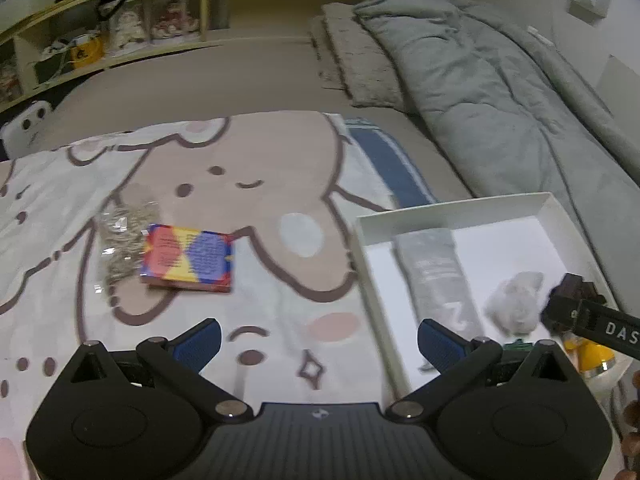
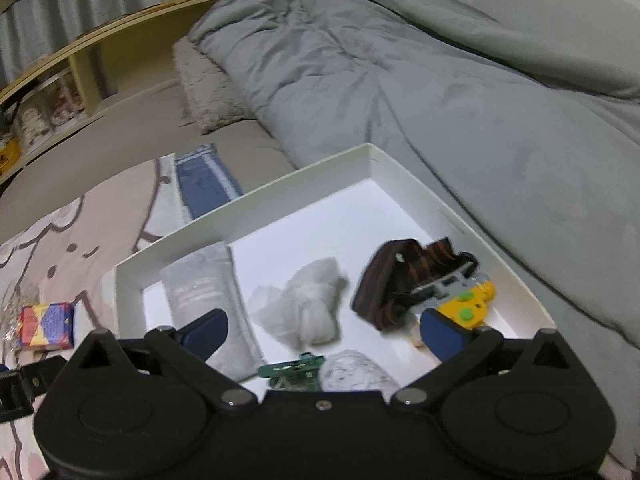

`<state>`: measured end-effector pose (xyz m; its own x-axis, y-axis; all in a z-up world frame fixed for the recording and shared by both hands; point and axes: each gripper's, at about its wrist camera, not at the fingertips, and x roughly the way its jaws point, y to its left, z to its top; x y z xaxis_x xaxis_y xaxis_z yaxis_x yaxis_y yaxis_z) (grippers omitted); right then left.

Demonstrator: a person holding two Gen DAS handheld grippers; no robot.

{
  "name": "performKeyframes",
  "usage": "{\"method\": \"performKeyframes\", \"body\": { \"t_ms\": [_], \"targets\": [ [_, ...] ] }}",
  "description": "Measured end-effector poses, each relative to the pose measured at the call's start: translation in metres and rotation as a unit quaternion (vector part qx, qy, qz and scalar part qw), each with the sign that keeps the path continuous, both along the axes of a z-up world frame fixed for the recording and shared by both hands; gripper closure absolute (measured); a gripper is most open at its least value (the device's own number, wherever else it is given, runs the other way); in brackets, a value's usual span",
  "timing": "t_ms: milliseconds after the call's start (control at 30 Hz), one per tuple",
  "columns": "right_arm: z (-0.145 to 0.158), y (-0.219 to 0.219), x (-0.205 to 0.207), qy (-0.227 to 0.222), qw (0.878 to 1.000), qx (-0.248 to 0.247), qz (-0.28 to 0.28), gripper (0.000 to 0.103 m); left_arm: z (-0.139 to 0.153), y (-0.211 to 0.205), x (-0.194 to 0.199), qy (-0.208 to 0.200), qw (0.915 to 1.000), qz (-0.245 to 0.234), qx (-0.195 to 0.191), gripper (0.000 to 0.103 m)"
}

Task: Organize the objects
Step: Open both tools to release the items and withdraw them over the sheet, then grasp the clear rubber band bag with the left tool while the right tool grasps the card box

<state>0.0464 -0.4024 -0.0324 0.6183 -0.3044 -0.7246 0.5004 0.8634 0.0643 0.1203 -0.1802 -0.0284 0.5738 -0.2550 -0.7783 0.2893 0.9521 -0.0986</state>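
White box sat on cartoon blanket beside grey duvet, serving as collection point. Already inside: grey pouch, white wad, brown striped item, yellow toy, small green piece.

Colourful card box and clear packet lay outside on blanket, touching, likely next to sort.

Left gripper spread wide, empty, over blanket, facing them. Right gripper spread wide, empty, above box.
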Motion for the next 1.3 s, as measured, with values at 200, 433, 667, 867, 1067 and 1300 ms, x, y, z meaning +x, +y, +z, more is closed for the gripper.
{"method": "performKeyframes", "body": {
  "t_ms": [200, 433, 667, 867, 1067, 1300],
  "targets": [
    [-0.002, 0.028, 0.010, -0.003, 0.999, -0.006, 0.054, 0.000, -0.002, 0.034, -0.001, -0.001, 0.9995, 0.031, -0.003, 0.000],
    [-0.005, 0.056, 0.018, -0.012, 0.994, 0.007, 0.105, 0.000, -0.003, 0.081, -0.002, -0.005, 0.9972, 0.075, 0.001, 0.000],
    [-0.009, 0.088, 0.024, -0.029, 0.987, 0.010, 0.158, 0.000, -0.001, 0.119, -0.004, -0.010, 0.9947, 0.102, -0.002, 0.000],
    [-0.013, 0.108, 0.028, -0.045, 0.980, 0.017, 0.191, 0.000, 0.002, 0.136, -0.007, -0.032, 0.9936, 0.108, 0.014, 0.000],
    [-0.017, 0.126, 0.032, -0.057, 0.975, 0.007, 0.216, 0.000, -0.001, 0.145, -0.010, -0.055, 0.9920, 0.112, 0.021, 0.000],
    [-0.023, 0.140, 0.035, -0.083, 0.970, 0.001, 0.230, 0.000, -0.008, 0.157, -0.009, -0.090, 0.9880, 0.125, 0.011, 0.000]
  ]
}}
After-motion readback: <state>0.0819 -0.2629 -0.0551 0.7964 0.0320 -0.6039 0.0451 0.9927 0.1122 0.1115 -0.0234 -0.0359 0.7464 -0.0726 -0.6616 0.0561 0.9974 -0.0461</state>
